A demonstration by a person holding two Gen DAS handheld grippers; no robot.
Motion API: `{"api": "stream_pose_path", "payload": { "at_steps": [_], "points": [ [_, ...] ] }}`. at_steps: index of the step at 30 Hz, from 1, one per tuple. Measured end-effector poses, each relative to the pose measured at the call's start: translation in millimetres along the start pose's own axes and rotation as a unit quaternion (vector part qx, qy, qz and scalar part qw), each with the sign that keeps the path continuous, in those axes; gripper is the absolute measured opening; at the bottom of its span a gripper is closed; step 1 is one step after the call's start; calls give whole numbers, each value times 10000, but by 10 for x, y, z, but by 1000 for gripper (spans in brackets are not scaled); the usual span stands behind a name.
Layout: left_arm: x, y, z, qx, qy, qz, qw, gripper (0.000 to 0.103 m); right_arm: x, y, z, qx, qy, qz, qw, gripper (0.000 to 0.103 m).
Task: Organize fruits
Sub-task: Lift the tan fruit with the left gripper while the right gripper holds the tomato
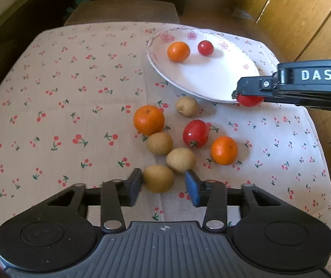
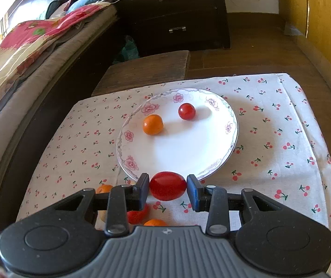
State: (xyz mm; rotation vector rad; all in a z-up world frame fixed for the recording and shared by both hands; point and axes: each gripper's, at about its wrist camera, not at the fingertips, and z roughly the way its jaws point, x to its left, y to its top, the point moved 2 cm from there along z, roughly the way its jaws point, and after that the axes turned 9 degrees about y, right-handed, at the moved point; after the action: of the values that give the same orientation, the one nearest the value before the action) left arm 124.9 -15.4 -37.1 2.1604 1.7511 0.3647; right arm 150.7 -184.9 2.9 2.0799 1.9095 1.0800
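Left gripper (image 1: 163, 185): we are hovering with fingers spread around a round tan-brown fruit (image 1: 158, 178), a gap showing on the blue pad's side.
Right gripper (image 2: 167, 188): we are pinching an oval red tomato (image 2: 167, 185) at the near rim of the white floral-edged plate (image 2: 188, 148).
Plate contents: a small orange mandarin (image 2: 152, 124) and a round red tomato (image 2: 186, 111) are sitting apart.
Crowding: three more tan fruits, two mandarins and a tomato are lying just beyond on the cherry-print cloth (image 1: 72, 92).
Writing: "DAS" on the right gripper's side.

Cherry-print tablecloth (image 1: 72, 106), floral-rimmed white plate (image 2: 188, 153)
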Motion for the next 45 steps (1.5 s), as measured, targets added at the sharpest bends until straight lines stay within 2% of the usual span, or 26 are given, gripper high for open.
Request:
{"api": "stream_pose_path", "payload": {
  "at_steps": [3, 11, 17, 20, 24, 25, 29, 32, 34, 40, 45],
  "points": [
    [12, 5, -9, -74, 35, -20, 10000, 39, -1, 0, -2, -10, 5, -6, 10000, 37],
    [17, 10, -51, -162, -40, -13, 9999, 38, -27, -23, 10, 127, 12, -42, 9999, 36],
    [-28, 14, 0, -114, -127, -5, 9999, 38, -268, -334, -197, 417, -312, 55, 9986, 37],
    [-98, 9, 8, -113, -232, 57, 9997, 38, -352, -538, -364, 468, -281, 119, 9984, 37],
    [-160, -12, 27, -135, -161, 86, 9997, 38, -477, -635, -283, 525, -532, 248, 9969, 37],
    [-162, -23, 25, -147, -142, 93, 9997, 38, -500, -639, -251, 527, -476, 306, 9970, 37],
    [-129, -43, 25, -165, -194, 30, 9997, 38, -435, -667, -207, 583, -699, 92, 9958, 37],
    [-141, -31, 24, -162, -179, 17, 9997, 38, -485, -668, -194, 546, -706, 202, 9958, 36],
    [-155, -29, 21, -169, -185, 22, 9997, 38, -485, -654, -185, 544, -751, 151, 9956, 32],
    [-143, -50, 2, -172, -215, 0, 9996, 38, -326, -681, -133, 659, -750, -173, 9949, 31],
    [-108, -63, -55, -211, -237, -99, 9994, 38, -246, -657, -218, 537, -610, -227, 9964, 31]
  ]
}}
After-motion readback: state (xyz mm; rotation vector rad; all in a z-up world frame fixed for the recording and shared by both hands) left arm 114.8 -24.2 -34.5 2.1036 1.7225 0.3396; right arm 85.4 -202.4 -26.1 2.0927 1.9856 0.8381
